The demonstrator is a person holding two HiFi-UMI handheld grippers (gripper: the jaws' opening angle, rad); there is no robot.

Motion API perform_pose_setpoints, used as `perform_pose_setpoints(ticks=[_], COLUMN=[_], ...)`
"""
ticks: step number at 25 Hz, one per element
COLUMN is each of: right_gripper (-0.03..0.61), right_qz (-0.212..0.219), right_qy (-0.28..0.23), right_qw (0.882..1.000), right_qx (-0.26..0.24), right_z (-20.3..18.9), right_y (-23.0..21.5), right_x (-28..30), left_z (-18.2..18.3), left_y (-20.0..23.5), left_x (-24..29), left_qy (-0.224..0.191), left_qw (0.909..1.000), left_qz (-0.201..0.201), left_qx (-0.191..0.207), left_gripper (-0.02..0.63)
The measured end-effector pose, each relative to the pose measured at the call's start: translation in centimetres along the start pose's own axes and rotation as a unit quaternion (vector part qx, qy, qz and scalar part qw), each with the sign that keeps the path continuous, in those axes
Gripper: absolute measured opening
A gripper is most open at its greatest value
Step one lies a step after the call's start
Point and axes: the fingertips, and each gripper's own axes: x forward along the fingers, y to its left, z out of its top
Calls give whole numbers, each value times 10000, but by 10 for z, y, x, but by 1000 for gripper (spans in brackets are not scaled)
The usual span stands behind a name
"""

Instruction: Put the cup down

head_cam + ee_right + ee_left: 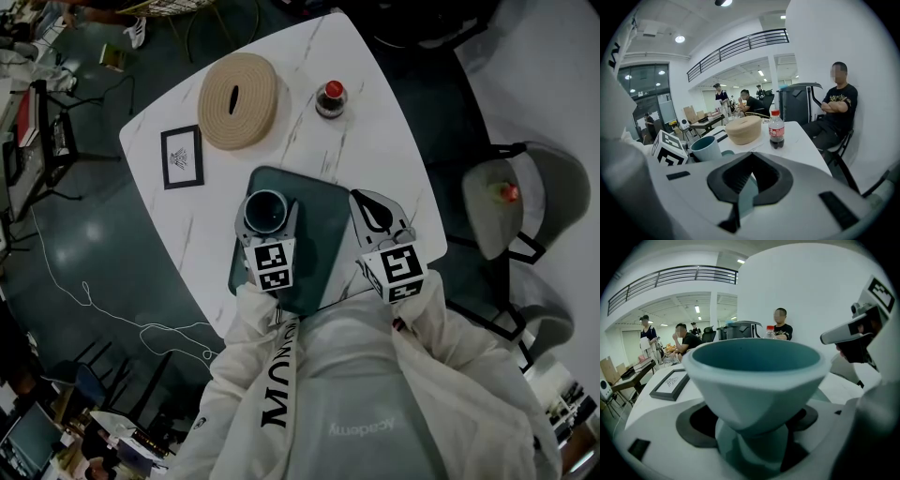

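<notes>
A teal cup (265, 212) stands upright between the jaws of my left gripper (266, 208), which is shut on it over the dark teal tray (324, 228). In the left gripper view the cup (754, 376) fills the middle, with the dark pads (693, 423) against its lower part; I cannot tell whether its base touches the tray. My right gripper (367, 202) is just to the right, at the tray's right edge, shut with nothing in it. In the right gripper view its jaws (750, 176) meet, and the cup (706, 147) shows to the left.
On the white marble table (375, 122) are a round woven box (238, 100), a small cola bottle (330, 97) and a framed picture (182, 156). A grey chair (525, 202) stands to the right. People sit beyond the table.
</notes>
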Motion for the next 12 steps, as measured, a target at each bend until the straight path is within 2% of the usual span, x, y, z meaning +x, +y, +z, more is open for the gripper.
perform_pose_setpoints(ticks=[12], right_gripper=[5], right_qz=[-58], right_qy=[-194], right_qw=[9998], right_qx=[-67], right_z=[-7], right_y=[16], right_x=[-40], left_z=[-17], left_y=[-10], left_x=[-35], left_qy=[55], left_qw=[10000], left_qz=[72], left_qx=[19], left_gripper=[413])
